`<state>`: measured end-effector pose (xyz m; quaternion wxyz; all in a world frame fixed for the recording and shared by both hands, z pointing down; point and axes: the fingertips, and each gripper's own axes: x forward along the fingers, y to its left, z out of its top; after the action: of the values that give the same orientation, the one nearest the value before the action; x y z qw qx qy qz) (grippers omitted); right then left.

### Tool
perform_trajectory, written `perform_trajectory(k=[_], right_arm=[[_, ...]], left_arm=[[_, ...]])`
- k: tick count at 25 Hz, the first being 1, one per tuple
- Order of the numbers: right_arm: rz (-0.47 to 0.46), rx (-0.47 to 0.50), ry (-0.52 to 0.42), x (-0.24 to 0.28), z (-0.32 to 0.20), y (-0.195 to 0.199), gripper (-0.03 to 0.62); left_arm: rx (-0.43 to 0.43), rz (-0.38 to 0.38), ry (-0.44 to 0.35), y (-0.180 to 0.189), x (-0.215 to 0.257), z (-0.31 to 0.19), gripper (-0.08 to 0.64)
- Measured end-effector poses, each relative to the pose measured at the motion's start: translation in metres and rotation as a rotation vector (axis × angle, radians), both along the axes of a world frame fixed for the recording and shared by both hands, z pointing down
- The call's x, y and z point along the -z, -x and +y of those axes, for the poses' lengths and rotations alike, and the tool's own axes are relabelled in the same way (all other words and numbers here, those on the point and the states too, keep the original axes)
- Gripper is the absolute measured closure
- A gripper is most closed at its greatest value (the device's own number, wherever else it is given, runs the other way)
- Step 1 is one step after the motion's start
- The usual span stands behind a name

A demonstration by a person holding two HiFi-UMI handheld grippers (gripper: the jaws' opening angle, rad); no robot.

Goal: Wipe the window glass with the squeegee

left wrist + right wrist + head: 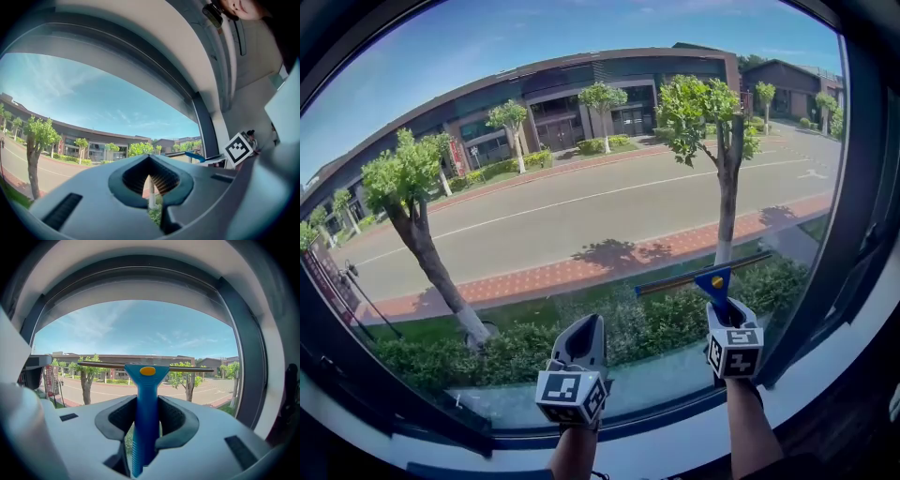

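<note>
Clamping the right claw (146, 414) on the blue handle of the squeegee (146, 380), pressing the ribbed pads (174, 416) against both sides of that handle and pointing it straight up toward the window glass (140, 329). Carrying the black blade (145, 366) crosswise above the claw, level in the right gripper view and sloping up toward the right in the head view. Working at the lower right part of the pane, with the squeegee (713, 280) set against hedge (656, 323), brick pavement (581, 270) and a tree trunk (727, 211) outside; not showing clearly whether the blade is touching the glass. Reaching in with the right forearm (750, 427) from the bottom edge, wrist straight, marker cube (734, 352) facing the camera, right claw (722, 312) just beneath the blade. Holding the left claw (587, 328) to the left and slightly lower, well apart from the squeegee, likewise aimed at the window glass (581, 187) above the white sill (825, 366). Holding that left claw (150, 164) shut on nothing, jaws together at the tips, only a thin slit between them showing greenery. Catching, at the right of the left gripper view, the other claw's marker cube (239, 146) and a blue sliver of the squeegee (197, 157). Looking out on a road (609, 211), trees and a long low building (581, 94) under blue sky.
</note>
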<state>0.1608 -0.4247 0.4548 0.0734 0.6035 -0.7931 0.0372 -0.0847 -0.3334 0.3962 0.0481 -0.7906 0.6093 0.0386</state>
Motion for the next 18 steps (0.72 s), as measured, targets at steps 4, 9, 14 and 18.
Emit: perform_trajectory(k=[4, 9, 14, 18], right_arm=[[-0.003, -0.004, -0.031, 0.019, 0.008, -0.007, 0.456], [-0.046, 0.041, -0.025, 0.036, 0.038, -0.014, 0.456], [-0.098, 0.108, -0.089, 0.067, 0.069, 0.005, 0.456], [-0.107, 0.175, -0.104, 0.086, 0.082, 0.032, 0.456]], left_arm=[[0.013, 0.013, 0.005, 0.004, -0.001, 0.013, 0.558], [0.09, 0.028, -0.005, 0.015, 0.012, 0.034, 0.558], [0.154, -0.004, -0.048, 0.039, 0.038, 0.063, 0.558], [0.196, -0.039, -0.1, 0.06, 0.063, 0.084, 0.558]])
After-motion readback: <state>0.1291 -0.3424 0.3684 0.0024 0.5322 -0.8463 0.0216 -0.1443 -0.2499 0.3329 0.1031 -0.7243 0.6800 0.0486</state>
